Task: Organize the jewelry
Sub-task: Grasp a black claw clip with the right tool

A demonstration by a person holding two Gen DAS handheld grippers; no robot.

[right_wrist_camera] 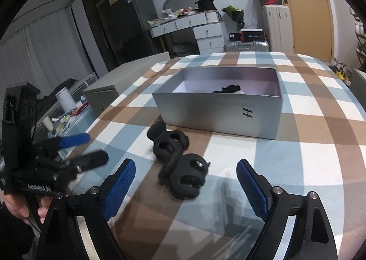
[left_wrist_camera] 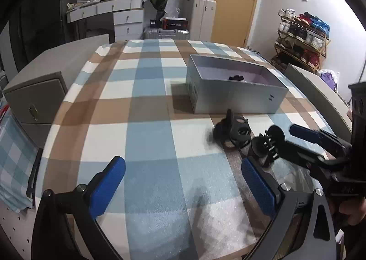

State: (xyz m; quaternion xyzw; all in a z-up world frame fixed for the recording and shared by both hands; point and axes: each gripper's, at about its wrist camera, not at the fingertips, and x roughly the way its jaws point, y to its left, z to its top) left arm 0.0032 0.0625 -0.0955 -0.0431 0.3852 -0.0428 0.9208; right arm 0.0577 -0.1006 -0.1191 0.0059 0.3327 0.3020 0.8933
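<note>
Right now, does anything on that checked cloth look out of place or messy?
Yes: two black plastic claw hair clips lie tangled against each other on the cloth, outside the open silver cardboard box, where another black item already sits. Nothing looks spilled or broken.

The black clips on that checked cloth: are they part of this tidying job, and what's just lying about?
Part of the job:
- two black hair clips
- grey box, dark item already inside
- both tongs, open

Lying about:
- shoe rack
- suitcase
- dressing table
</note>
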